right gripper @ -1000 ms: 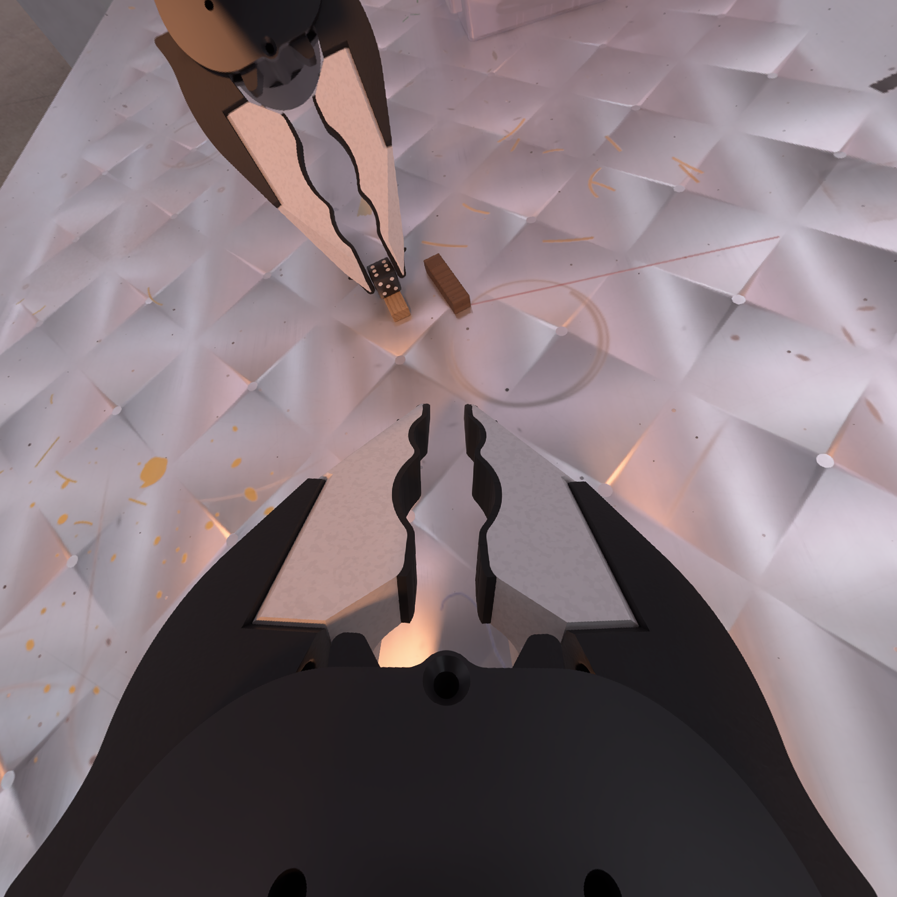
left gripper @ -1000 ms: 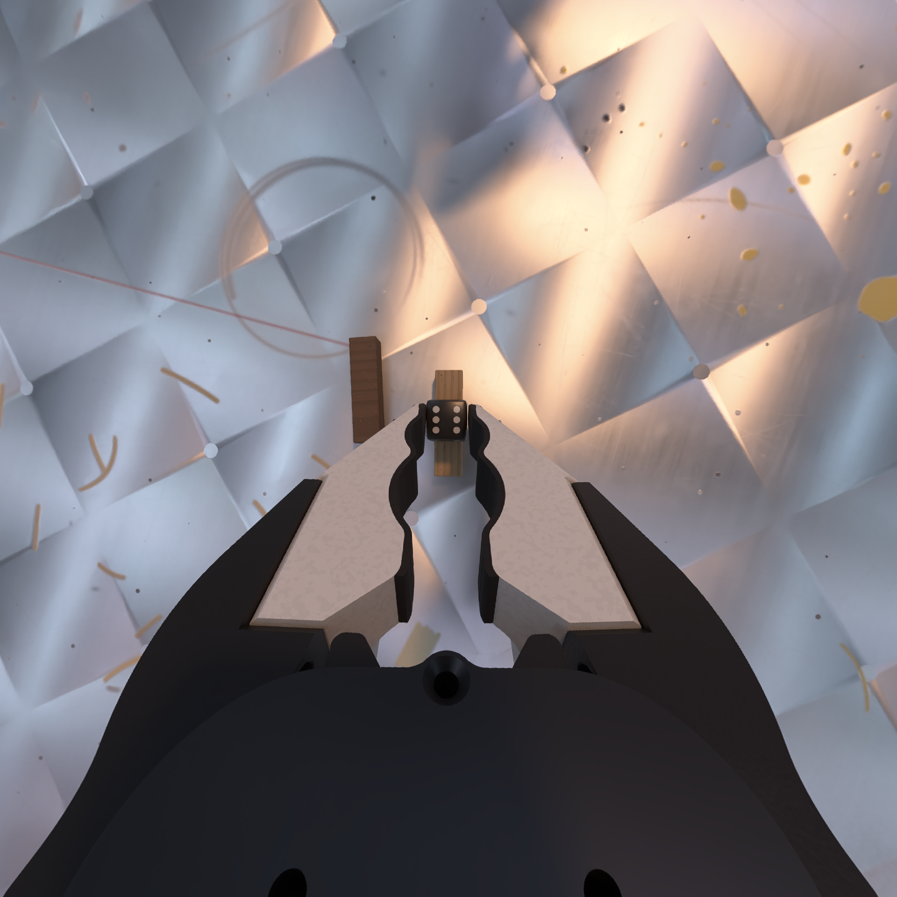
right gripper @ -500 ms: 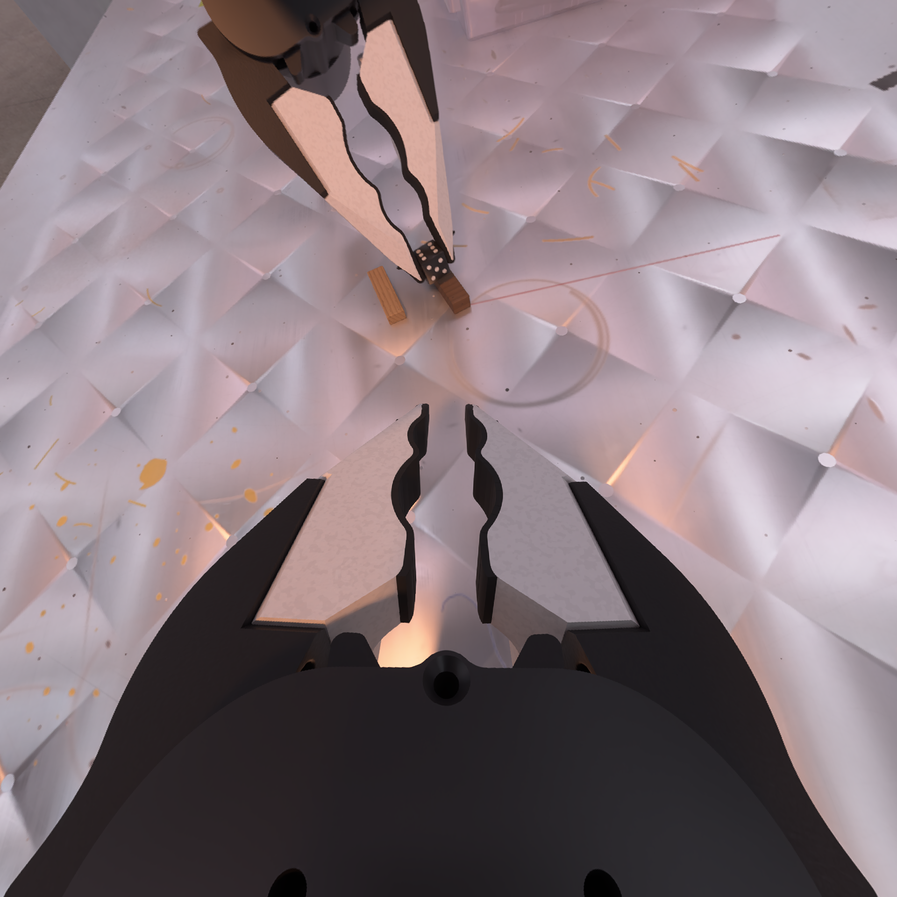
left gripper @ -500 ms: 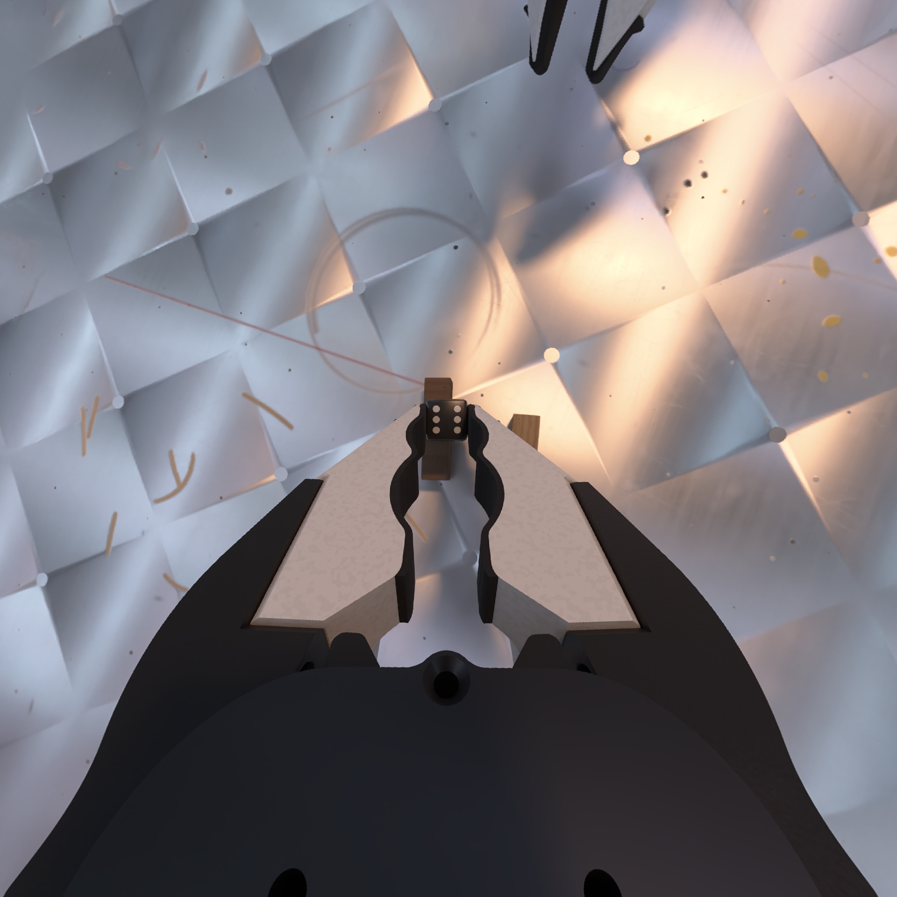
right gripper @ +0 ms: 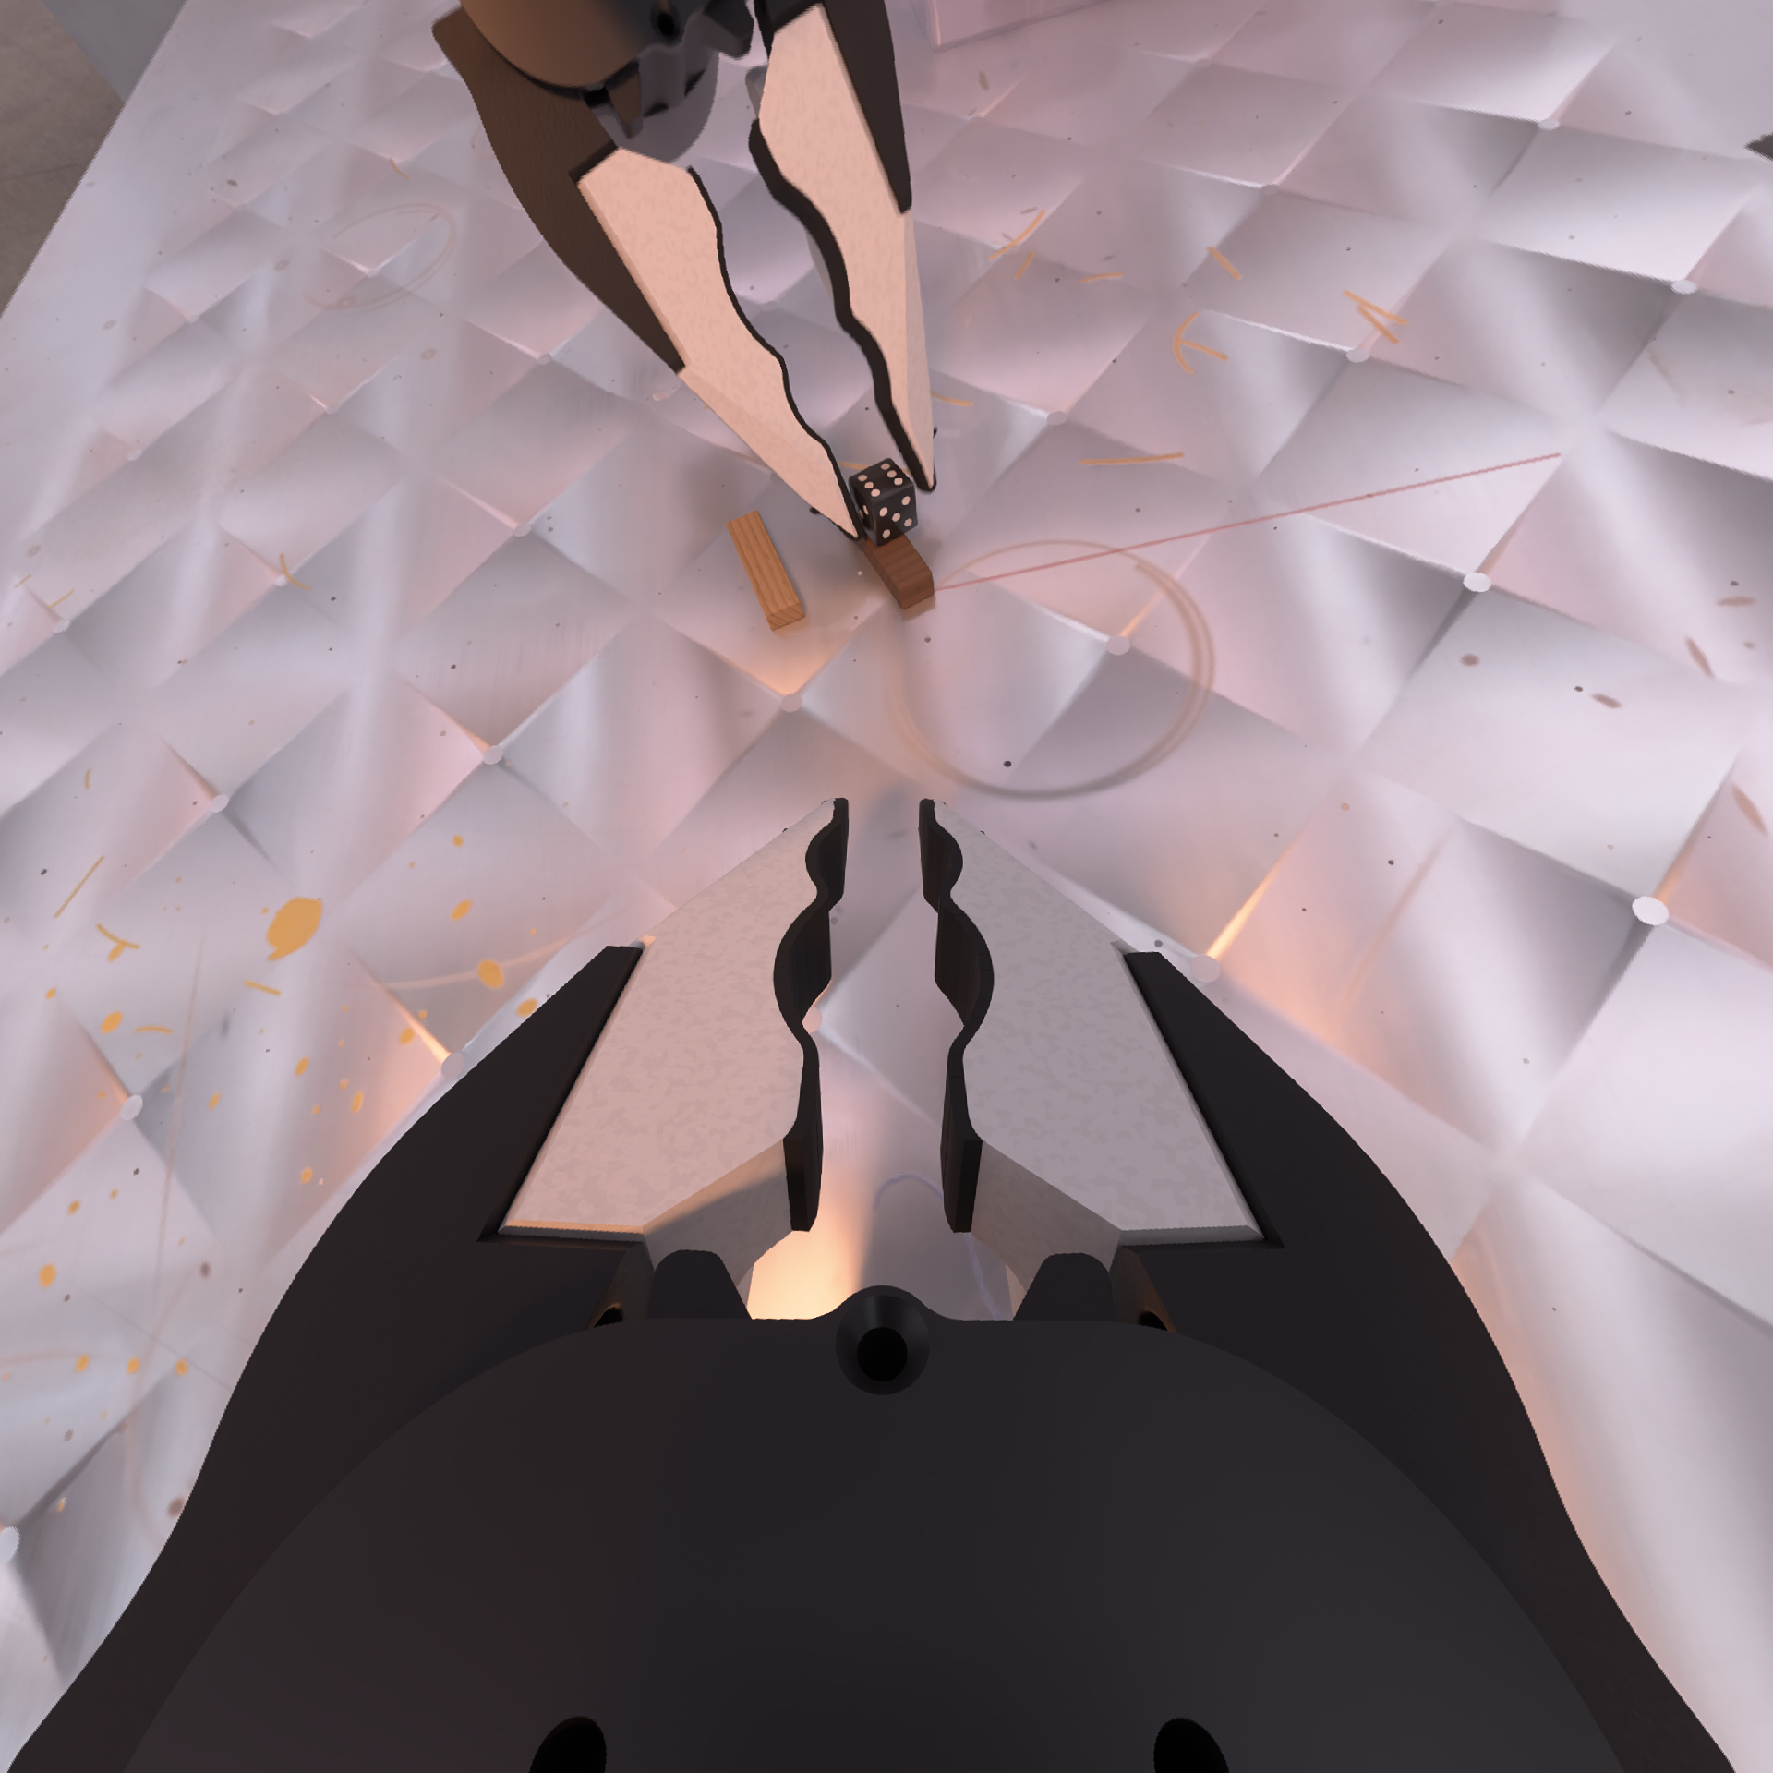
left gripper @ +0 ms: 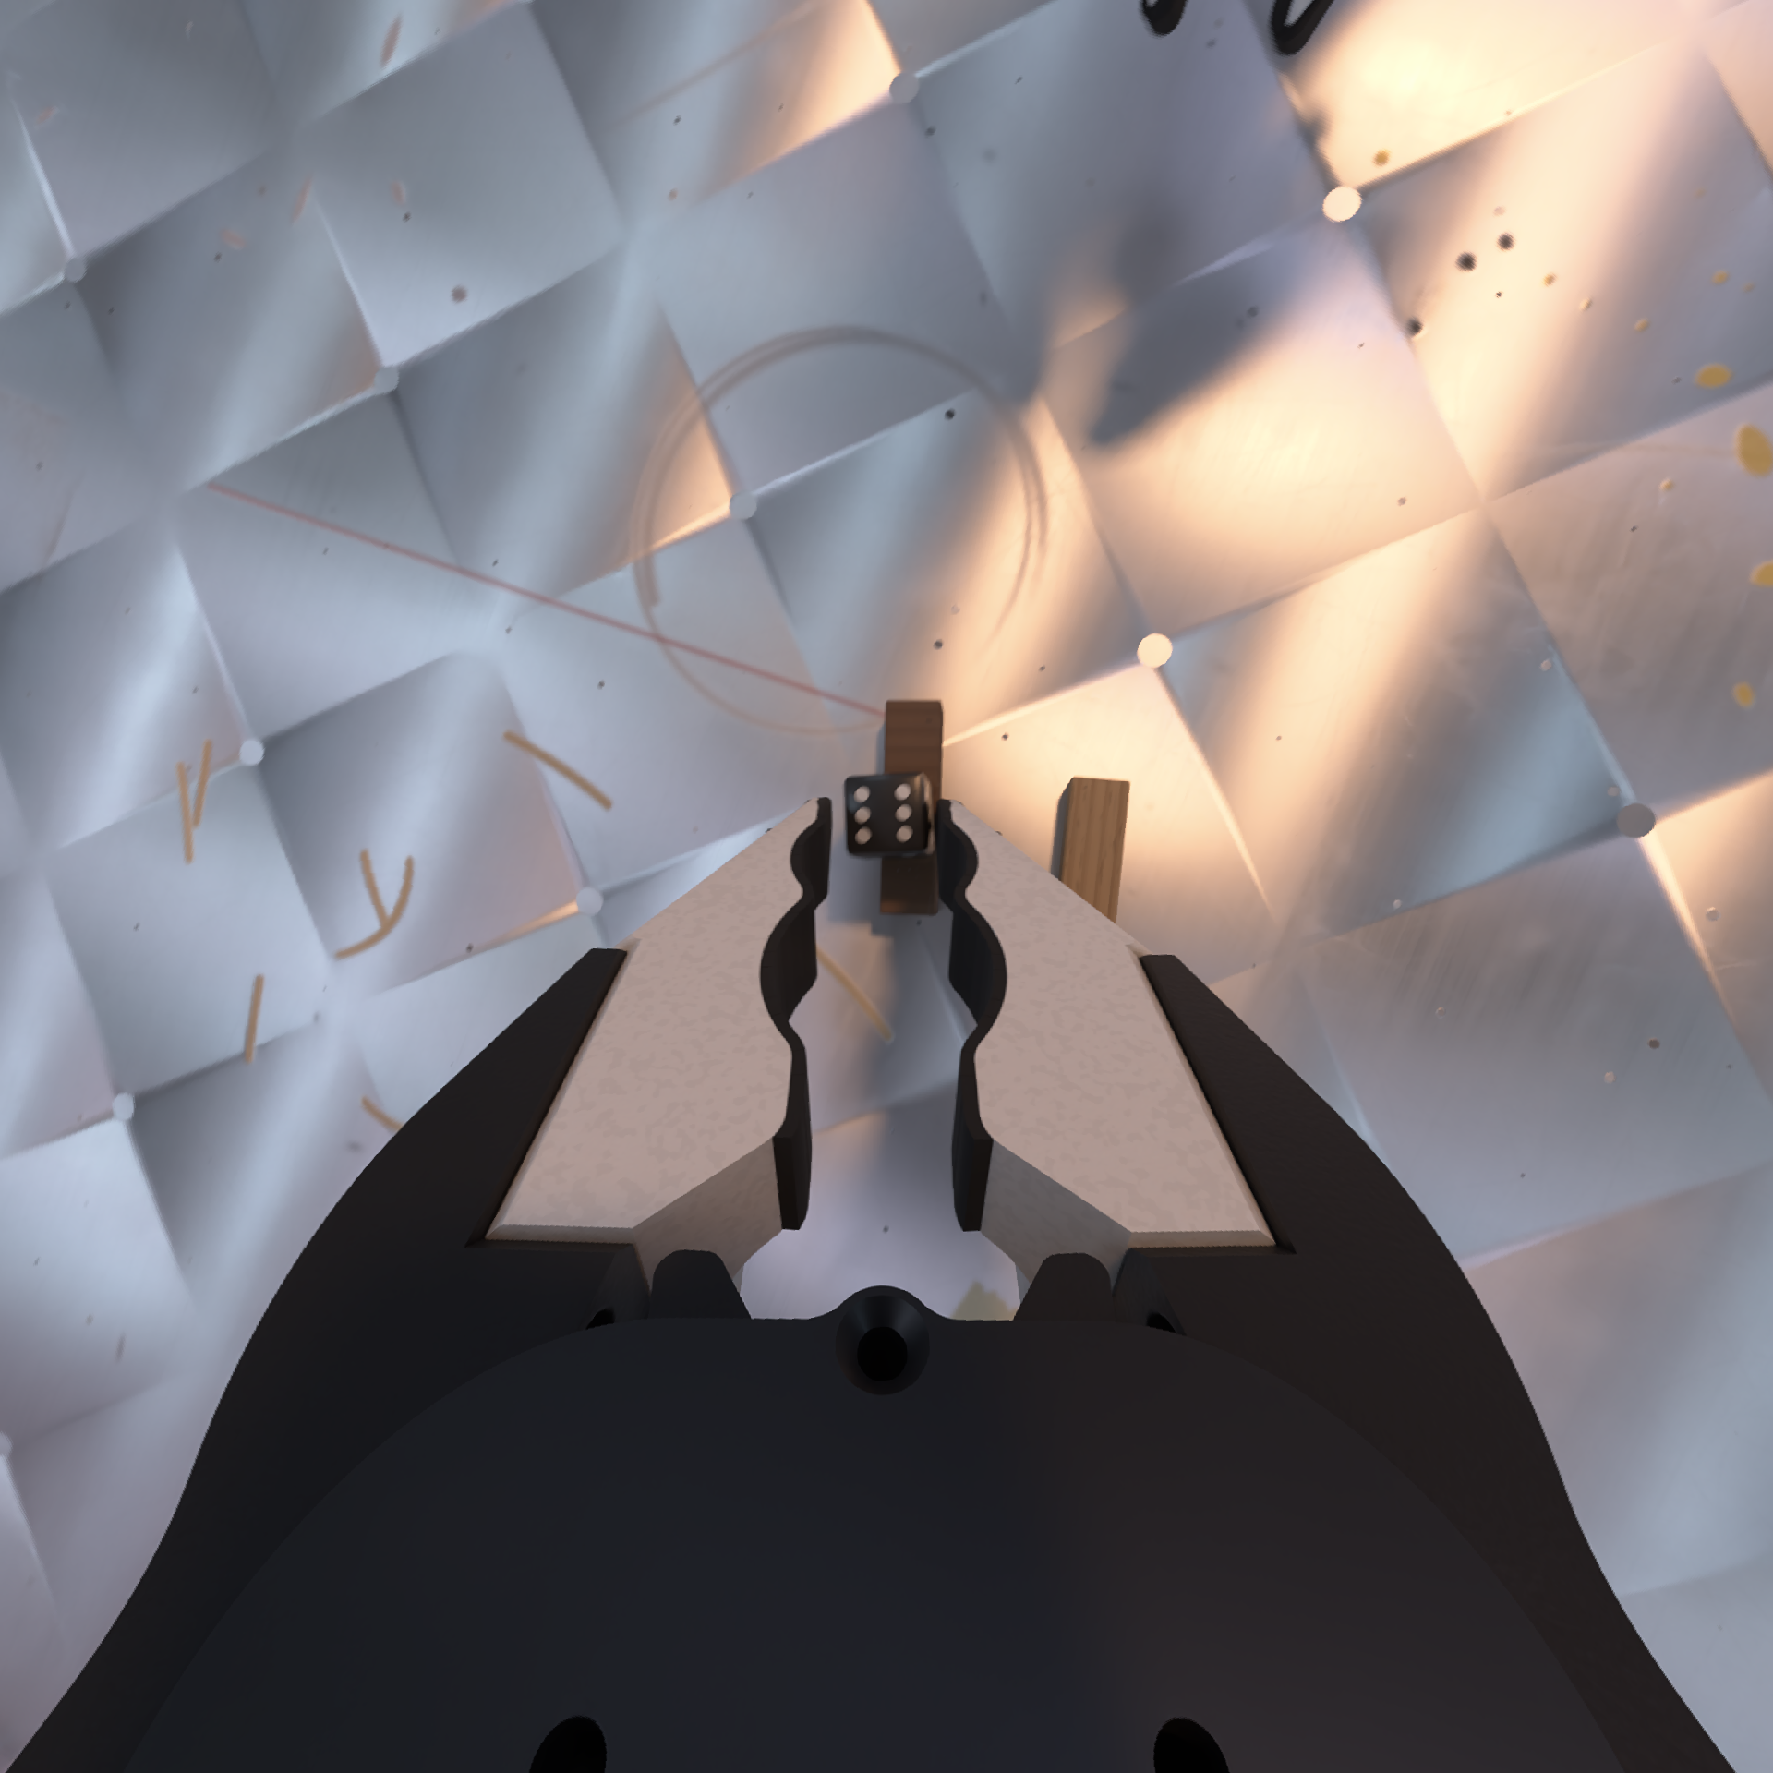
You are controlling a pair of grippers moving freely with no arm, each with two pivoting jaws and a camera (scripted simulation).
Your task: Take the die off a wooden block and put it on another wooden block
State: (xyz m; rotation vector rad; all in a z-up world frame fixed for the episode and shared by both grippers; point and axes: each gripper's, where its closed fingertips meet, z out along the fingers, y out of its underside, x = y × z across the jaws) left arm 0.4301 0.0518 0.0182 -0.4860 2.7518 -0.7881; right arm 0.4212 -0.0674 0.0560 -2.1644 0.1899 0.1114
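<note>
The black die (left gripper: 887, 815) with pale pips sits on the near end of the dark brown wooden block (left gripper: 911, 744). My left gripper (left gripper: 883, 811) straddles it with the jaws slightly parted. A thin gap shows on the die's left side, and its right side is against the finger. The light wooden block (left gripper: 1094, 835) lies bare just to the right. In the right wrist view, the left gripper (right gripper: 889, 508) points down over the die (right gripper: 887, 499), the dark block (right gripper: 907, 576) and the light block (right gripper: 765, 571). My right gripper (right gripper: 883, 806) hovers nearer, empty, with a narrow gap.
The blocks lie on a quilted silver metal surface (left gripper: 384, 576) with a faint ring mark (right gripper: 1055, 672), a thin red line and scattered orange specks and scratches. The right gripper's fingertips (left gripper: 1166, 14) show at the top edge of the left wrist view.
My left gripper carried the die from over the light block to the dark block, lowered it there, and its jaws have parted slightly. The right gripper has not moved.
</note>
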